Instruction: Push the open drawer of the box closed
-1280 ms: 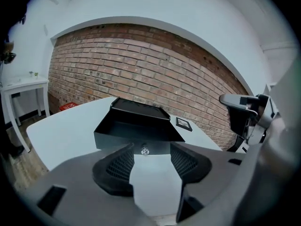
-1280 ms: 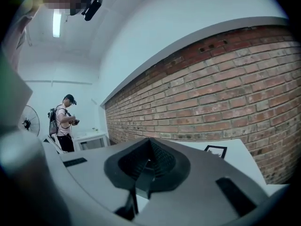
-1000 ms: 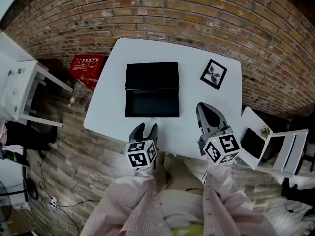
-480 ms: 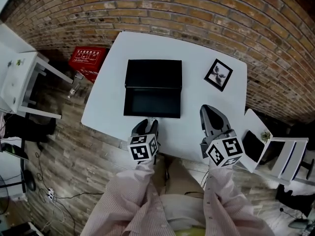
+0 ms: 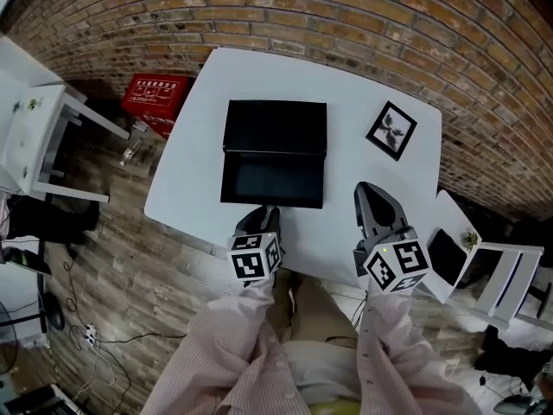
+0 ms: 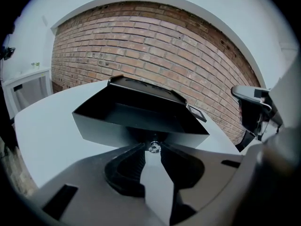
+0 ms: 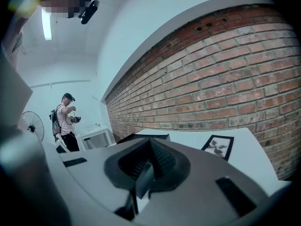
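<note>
Drawer [image 5: 271,180], open, black, projecting from box [image 5: 275,126].
Head view: just beyond left gripper [image 5: 263,216]; right gripper [image 5: 369,190] off to that gripper's right.
Left gripper view: drawer knob [image 6: 153,148] between jaw tips, narrowly apart, just been closing.
Right gripper view: jaws together, empty.

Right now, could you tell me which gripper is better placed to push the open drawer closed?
Left. The left gripper sits right at the drawer front; its jaws have just been closing, with the knob between their tips. The right gripper, jaws together, hangs off to the side nearer the picture frame.
</note>
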